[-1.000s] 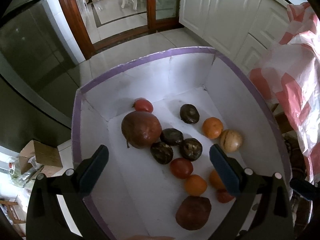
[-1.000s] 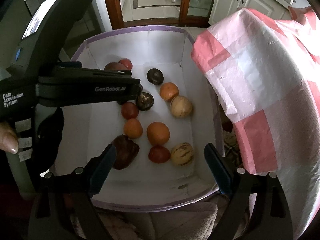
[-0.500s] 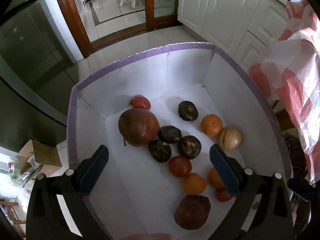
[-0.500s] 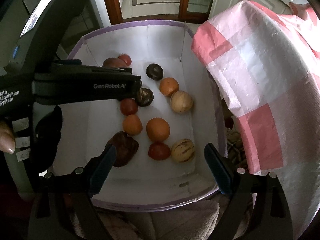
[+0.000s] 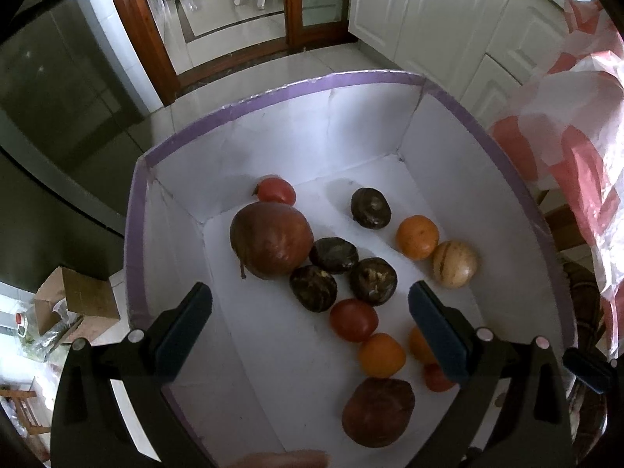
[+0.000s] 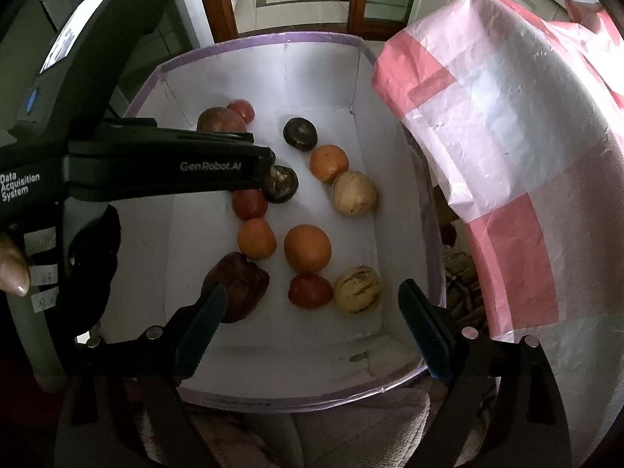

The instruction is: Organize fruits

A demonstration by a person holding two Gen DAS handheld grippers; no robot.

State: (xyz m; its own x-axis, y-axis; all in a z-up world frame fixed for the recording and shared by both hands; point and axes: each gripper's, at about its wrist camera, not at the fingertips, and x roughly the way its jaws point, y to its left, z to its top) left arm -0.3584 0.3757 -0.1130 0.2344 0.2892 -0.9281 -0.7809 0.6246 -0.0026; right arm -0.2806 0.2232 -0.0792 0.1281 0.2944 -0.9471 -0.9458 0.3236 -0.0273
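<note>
A white box with a purple rim [image 5: 273, 89] [image 6: 257, 41] holds several fruits: a big brown-red fruit [image 5: 271, 240], dark round fruits [image 5: 370, 208], oranges [image 5: 416, 236] [image 6: 307, 247], red tomatoes [image 5: 353, 319] [image 6: 310, 290], striped pale melons [image 5: 454, 263] [image 6: 357, 289]. My left gripper [image 5: 310, 325] hangs open above the box's middle, nothing between its fingers. My right gripper [image 6: 310, 325] is open too, above the box's near end. In the right wrist view the left gripper's body [image 6: 163, 165] reaches over the fruits and hides some.
A pink and white checked plastic sheet [image 6: 507, 148] drapes right of the box. White cabinets [image 5: 429, 11] and a wooden door frame [image 5: 136, 27] stand behind. A cardboard box [image 5: 78, 300] lies on the floor at left. A fingertip [image 6: 11, 279] shows at the left edge.
Both views have shifted slightly over the box; the fruits lie as before and both grippers stay open.
</note>
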